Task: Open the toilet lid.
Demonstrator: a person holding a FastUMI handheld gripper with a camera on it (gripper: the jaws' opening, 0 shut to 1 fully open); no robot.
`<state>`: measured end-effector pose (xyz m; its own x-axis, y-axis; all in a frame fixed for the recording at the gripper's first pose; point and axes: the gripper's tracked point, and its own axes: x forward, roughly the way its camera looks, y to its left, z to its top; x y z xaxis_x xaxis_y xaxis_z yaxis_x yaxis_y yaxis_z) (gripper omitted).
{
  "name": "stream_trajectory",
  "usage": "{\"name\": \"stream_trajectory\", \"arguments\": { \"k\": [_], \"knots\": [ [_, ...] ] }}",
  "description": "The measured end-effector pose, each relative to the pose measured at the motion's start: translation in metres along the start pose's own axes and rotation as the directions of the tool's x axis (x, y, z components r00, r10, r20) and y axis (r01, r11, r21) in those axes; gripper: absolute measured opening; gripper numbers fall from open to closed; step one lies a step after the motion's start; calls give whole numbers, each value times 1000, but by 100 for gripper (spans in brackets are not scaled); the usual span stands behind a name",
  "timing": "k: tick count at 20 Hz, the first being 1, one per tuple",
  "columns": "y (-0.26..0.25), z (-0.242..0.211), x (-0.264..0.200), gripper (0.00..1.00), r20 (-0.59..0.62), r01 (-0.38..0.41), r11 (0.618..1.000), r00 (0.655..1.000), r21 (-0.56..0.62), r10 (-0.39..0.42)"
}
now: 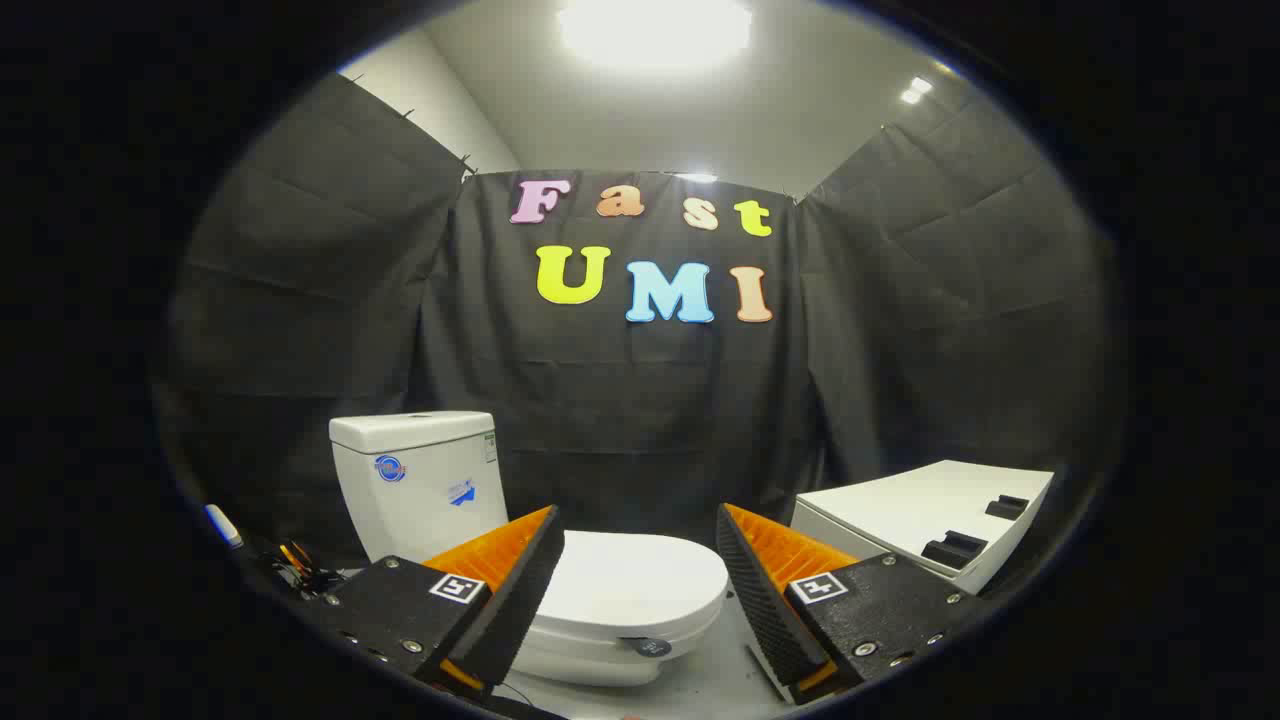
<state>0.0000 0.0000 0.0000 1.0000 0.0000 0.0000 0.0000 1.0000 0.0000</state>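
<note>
Gripper (635, 590) of mine is held low, its two fingers spread wide apart w/ nothing between the pads; they touch no object. Thru the gap I see the white glossy ceramic toilet (560, 600), just ahead of the fingers. Its white oval plastic lid (640, 580) lies flat, closed down on the bowl, so lid not yet opened. Front edge of the lid points toward the right finger; a small dark round tag (652, 647) sits on the bowl's front rim just under that edge. My left finger (520, 590) overlaps the lid's rear-left part in the view, but I can't tell if it's touching; looks apart.

White rectangular cistern (418, 480) stands upright at the toilet's back end, beyond the left finger, w/ a blue round sticker (390, 468) on its front face and a small blue mark (462, 493) beside that. Cistern's top cover is on, flat.

Beyond the right finger is a white flat slab w/ slanted top (925, 510), carrying two black blocks (955, 548) near its right edge. Well apart from the toilet.

Pale grey floor (715, 670) carries the toilet. At the floor's left edge, near the cistern's base, a tangle of black and orange wires (298, 570) and a small white-and-blue stick-like item (223, 526); too small to ID.
</note>
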Motion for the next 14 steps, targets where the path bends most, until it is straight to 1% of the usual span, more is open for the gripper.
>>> {"name": "stream_trajectory", "arguments": {
  "k": [5,14],
  "knots": [
    [-7,-10,0,95,-25,24,999,999,21,-24],
    [-8,-13,1,95,-26,29,999,999,16,-29]
  ]
}}
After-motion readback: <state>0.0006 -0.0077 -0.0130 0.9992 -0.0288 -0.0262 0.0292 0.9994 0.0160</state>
